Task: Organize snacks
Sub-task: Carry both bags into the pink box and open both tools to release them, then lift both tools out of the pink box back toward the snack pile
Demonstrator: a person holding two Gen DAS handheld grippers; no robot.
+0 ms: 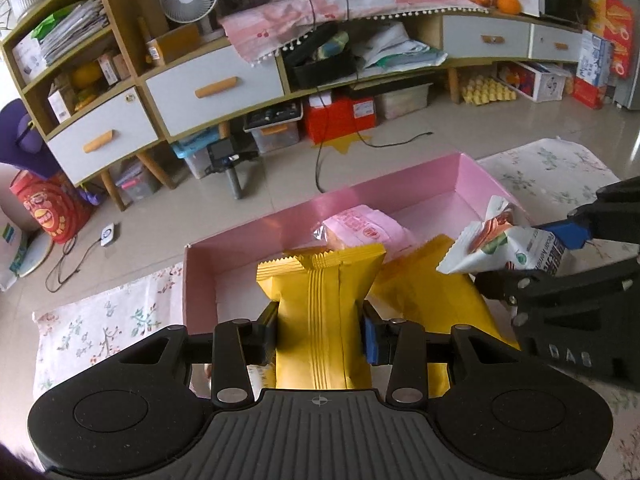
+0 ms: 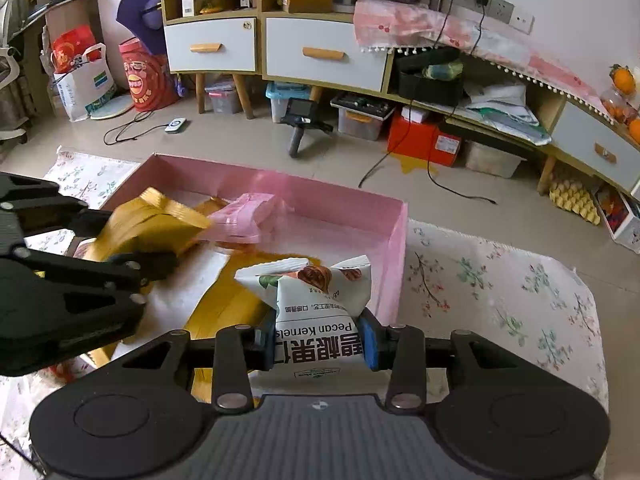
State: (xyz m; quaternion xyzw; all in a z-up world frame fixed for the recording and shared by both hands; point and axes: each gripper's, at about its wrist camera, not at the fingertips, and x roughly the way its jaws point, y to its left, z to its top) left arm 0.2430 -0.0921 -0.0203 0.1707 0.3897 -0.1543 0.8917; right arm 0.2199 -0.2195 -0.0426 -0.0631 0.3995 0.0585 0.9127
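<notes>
A tiled living-room floor with a long sideboard [image 1: 216, 88] behind it frames the work, and in front lies a floral cloth [image 2: 500, 292] on the bench, carrying an open pink box [image 1: 400, 196]. Over that box the left gripper [image 1: 320, 328] is closed on a yellow snack packet [image 1: 320, 300], pinched across its waist with the crimped seam end pointing forward, a hold that seems meant to let it be lowered flat among the others. Just beside it, the right gripper [image 2: 316, 336] clamps a white pecan packet [image 2: 316, 300] the same way, above the box's near right corner; its label reads "Pecan Kernels" with large Chinese characters below, seen upside down in the right wrist view, so the packet is held bottom end forward. Already lying in the box are a pink wrapped snack [image 1: 364, 232] towards the middle and a second yellow packet [image 1: 428, 292] flat on the bottom, under the two held ones. Both hands appear to be carrying snacks in together, which suggests sorting is under way. The black gripper body carries raised letters, apparently "DAS" [image 1: 568, 358].
</notes>
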